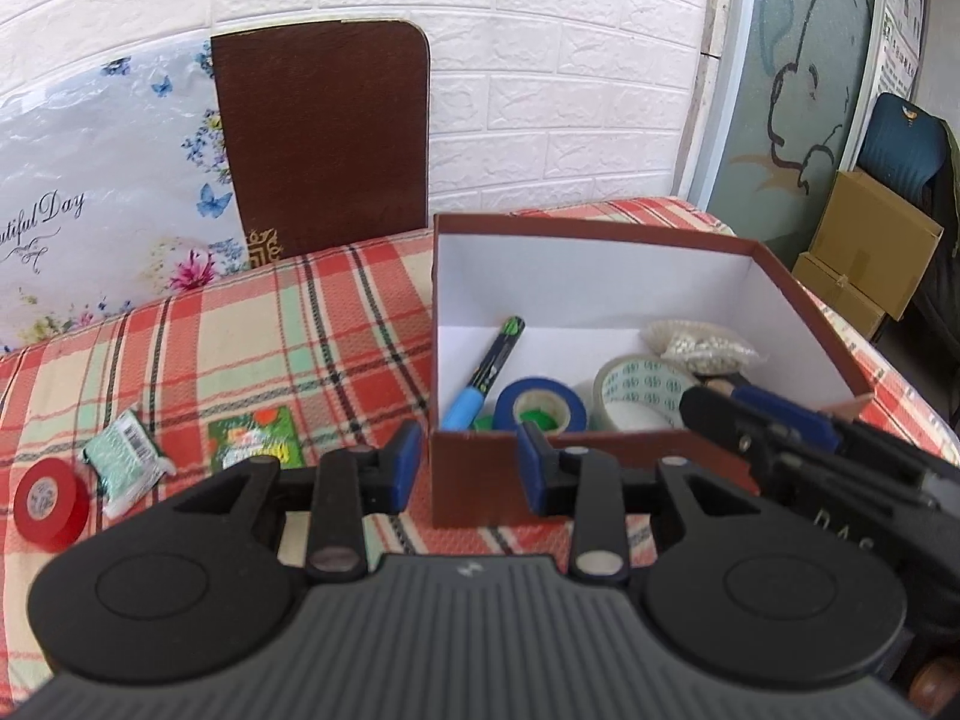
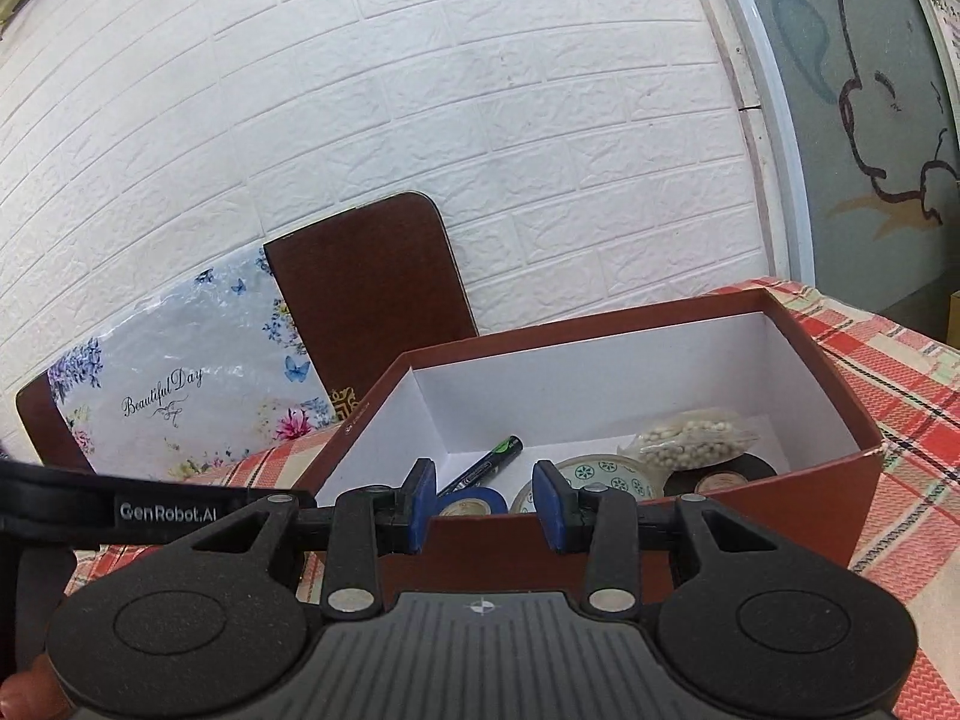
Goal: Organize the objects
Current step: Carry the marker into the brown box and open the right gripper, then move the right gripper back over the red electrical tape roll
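A red-brown box (image 1: 594, 456) with a white inside stands on the plaid cloth. It holds a marker (image 1: 486, 378), blue tape (image 1: 540, 411), clear printed tape (image 1: 639, 396) and a bag of beads (image 1: 702, 345). My left gripper (image 1: 471, 468) is open and empty at the box's near left corner. A red tape roll (image 1: 51, 501), a green-silver packet (image 1: 126, 462) and a green card (image 1: 255, 438) lie on the cloth to the left. My right gripper (image 2: 483, 507) is open and empty before the box's near wall (image 2: 750, 510). A black tape roll (image 2: 720, 477) lies under the beads (image 2: 690, 441).
A brown board (image 1: 324, 138) and a floral bag (image 1: 102, 198) lean on the white brick wall behind the table. Cardboard boxes (image 1: 864, 252) and a dark chair (image 1: 906, 144) stand at the far right. The right gripper's body (image 1: 828, 462) crosses the box's near right corner.
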The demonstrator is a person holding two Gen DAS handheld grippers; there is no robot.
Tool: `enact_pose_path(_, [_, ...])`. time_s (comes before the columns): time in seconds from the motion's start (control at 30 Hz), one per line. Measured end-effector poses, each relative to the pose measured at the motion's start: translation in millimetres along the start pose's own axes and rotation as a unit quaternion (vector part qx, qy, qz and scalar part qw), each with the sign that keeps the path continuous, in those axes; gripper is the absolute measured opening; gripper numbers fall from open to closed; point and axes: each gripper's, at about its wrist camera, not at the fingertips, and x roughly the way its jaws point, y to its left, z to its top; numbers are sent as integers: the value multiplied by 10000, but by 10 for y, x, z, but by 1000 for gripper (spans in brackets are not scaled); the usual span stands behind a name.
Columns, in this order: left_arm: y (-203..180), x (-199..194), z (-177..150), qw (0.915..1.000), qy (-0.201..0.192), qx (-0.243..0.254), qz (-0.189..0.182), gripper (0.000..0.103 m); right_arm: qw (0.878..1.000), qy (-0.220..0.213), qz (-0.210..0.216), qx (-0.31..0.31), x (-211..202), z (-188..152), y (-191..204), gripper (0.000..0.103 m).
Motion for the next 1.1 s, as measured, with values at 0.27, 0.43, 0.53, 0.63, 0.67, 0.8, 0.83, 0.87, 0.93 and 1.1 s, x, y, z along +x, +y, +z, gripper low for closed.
enact_pose_path(0.27, [70, -134, -203, 9998, -57, 11, 216, 41, 9989, -109, -294, -357, -132, -59, 165, 43])
enact_pose_path(0.43, [204, -168, -339, 9992, -4, -54, 384, 41, 9970, -108, -520, -560, -160, -151, 213, 47])
enact_pose_path(0.53, [304, -197, -405, 9988, 22, -132, 480, 41, 9966, -54, -596, -559, -159, -200, 216, 52])
enact_pose_path(0.63, [400, -227, -474, 9981, 21, -193, 586, 44, 9962, -21, -634, -590, -161, -246, 246, 57])
enact_pose_path(0.67, [429, -236, -493, 9979, 20, -209, 619, 44, 9962, -7, -624, -605, -164, -259, 269, 57])
enact_pose_path(0.8, [546, -256, -563, 9970, 30, -297, 716, 45, 9959, 61, -543, -722, -168, -312, 383, 57])
enact_pose_path(0.83, [573, -261, -581, 9968, 32, -318, 739, 45, 9958, 82, -518, -748, -168, -324, 413, 57])
enact_pose_path(0.87, [599, -267, -599, 9965, 34, -334, 765, 45, 9958, 105, -495, -770, -168, -338, 446, 58])
enact_pose_path(0.93, [650, -266, -636, 9960, 43, -358, 822, 47, 9957, 155, -459, -794, -163, -368, 496, 59])
enact_pose_path(1.1, [807, -270, -727, 9942, 84, -484, 957, 48, 9954, 326, -334, -842, -130, -439, 597, 61])
